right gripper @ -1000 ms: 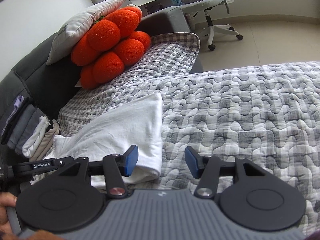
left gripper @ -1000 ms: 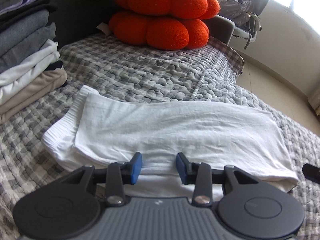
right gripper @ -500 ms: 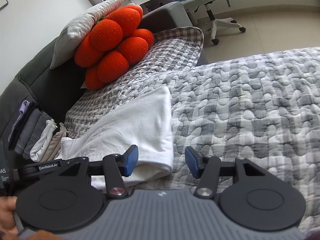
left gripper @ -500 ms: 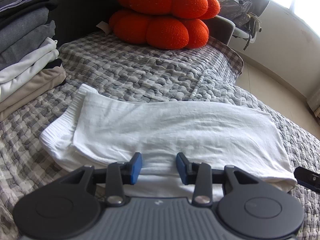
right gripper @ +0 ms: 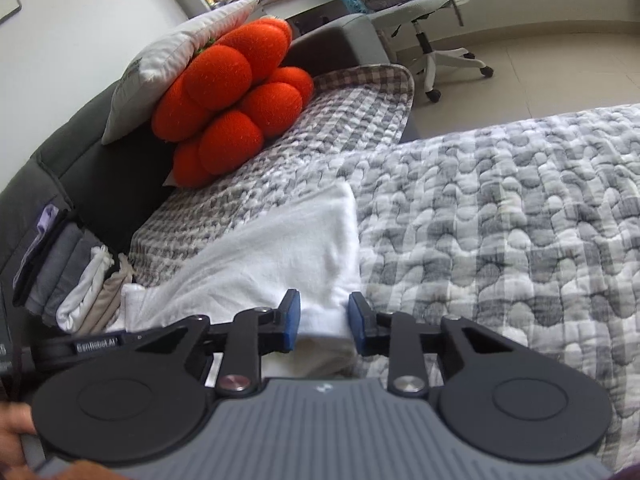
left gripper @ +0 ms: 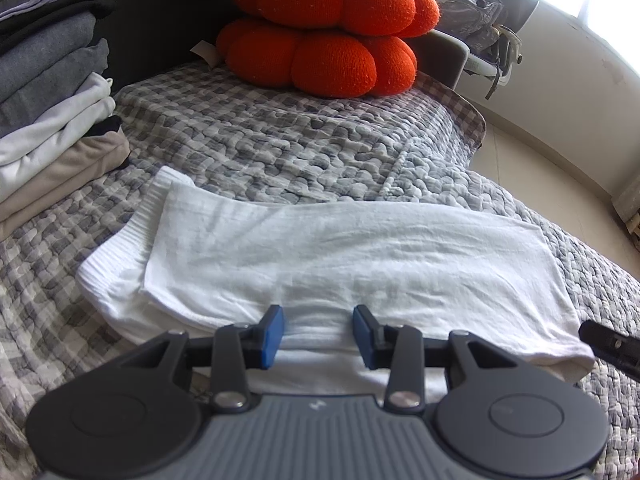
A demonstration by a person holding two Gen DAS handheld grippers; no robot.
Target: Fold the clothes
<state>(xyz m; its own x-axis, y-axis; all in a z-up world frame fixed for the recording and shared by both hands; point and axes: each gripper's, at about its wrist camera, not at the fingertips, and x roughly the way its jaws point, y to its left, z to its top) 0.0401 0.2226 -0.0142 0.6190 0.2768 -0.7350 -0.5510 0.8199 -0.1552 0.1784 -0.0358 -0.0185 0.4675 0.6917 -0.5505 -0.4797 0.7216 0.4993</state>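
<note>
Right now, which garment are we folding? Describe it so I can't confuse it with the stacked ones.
On the grey checked quilt, in front of the orange cushion, lies a white garment folded into a long strip. Unlike the stack of folded clothes at the left, it lies alone and flat, a ribbed band at one end.

From the shirt [left gripper: 352,256], bare quilt [right gripper: 500,216] lies open at 3 o'clock; the clothes stack [left gripper: 52,120] blocks 9 o'clock, the orange cushion [left gripper: 332,36] 12 o'clock.
</note>
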